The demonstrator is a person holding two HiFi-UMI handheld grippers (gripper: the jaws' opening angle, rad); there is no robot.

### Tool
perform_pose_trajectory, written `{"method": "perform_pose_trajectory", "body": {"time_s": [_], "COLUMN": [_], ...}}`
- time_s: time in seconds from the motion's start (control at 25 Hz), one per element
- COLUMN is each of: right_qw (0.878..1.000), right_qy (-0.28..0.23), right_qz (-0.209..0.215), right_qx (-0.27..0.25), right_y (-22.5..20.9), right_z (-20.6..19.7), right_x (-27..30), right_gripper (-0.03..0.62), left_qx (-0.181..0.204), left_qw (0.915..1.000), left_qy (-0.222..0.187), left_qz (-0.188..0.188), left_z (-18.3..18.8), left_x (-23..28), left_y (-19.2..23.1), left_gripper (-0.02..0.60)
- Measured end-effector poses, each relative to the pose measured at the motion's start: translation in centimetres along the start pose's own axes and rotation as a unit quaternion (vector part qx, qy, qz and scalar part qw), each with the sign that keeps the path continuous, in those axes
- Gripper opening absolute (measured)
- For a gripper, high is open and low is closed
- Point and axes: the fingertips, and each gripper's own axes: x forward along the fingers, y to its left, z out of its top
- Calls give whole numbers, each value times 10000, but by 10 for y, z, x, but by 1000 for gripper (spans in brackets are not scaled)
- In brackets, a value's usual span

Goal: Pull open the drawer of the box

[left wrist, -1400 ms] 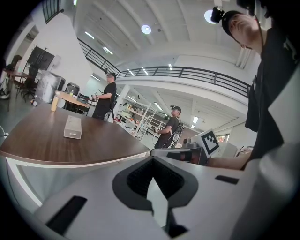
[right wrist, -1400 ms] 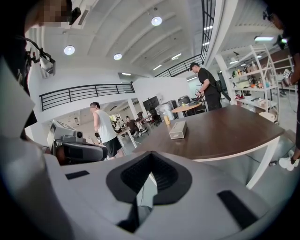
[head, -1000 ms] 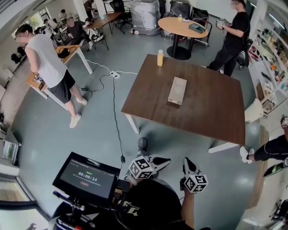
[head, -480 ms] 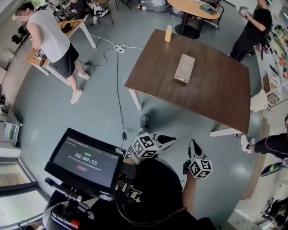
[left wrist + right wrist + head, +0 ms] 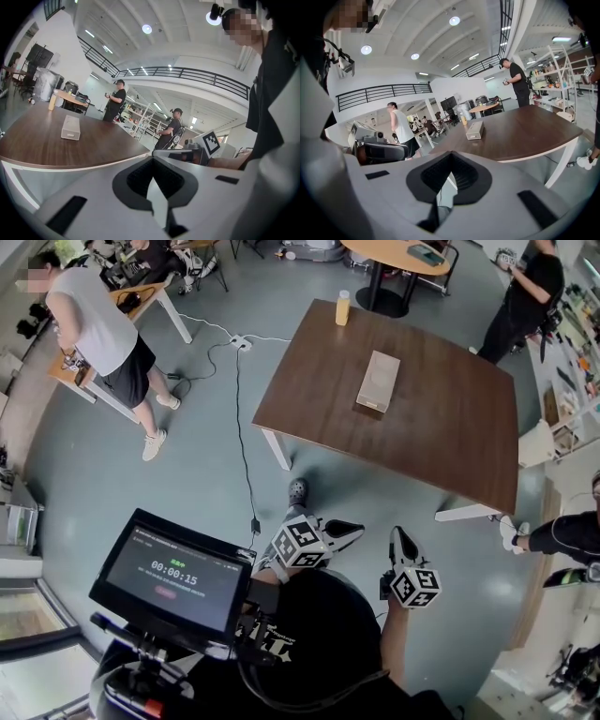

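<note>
Head view, looking steeply down: a dark brown bench (image 5: 441,427) stands on a grey floor, well apart from the person holding the grippers. A long, pale box (image 5: 378,381) lies flat near the bench's middle, one short end facing the person, its drawer looking pushed in. An orange bottle (image 5: 342,307) stands upright at the far edge, apart from the box. The left gripper (image 5: 359,529) and right gripper (image 5: 398,536) are held close to the person's body, over the floor, far short of the bench. In each gripper view the jaws are pressed together with nothing between them. A small monitor (image 5: 173,582) sits lower left.
</note>
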Motion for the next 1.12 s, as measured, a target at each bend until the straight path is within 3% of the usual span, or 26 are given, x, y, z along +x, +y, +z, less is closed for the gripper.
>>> {"method": "perform_pose_trajectory", "body": {"time_s": [0.6,0.92,1.12], "right_qw": [9998,9994,9991], "right_qy": [82,134,148], "right_qz": [-96,-236,-328], "right_qx": [143,206,220], "right_y": [-30,-47,-45], "right_z": [22,47,81], "right_x": [42,84,139], "right_gripper": [-12,-12,-12], "left_qx": [-92,-200,-218], "left_qw": [9999,9994,9987], "left_qy": [100,197,248], "left_qz": [-95,-212,-376], "left_z": [25,48,86], "left_x": [24,35,31], "left_y": [44,89,139], "left_gripper": [5,5,5]}}
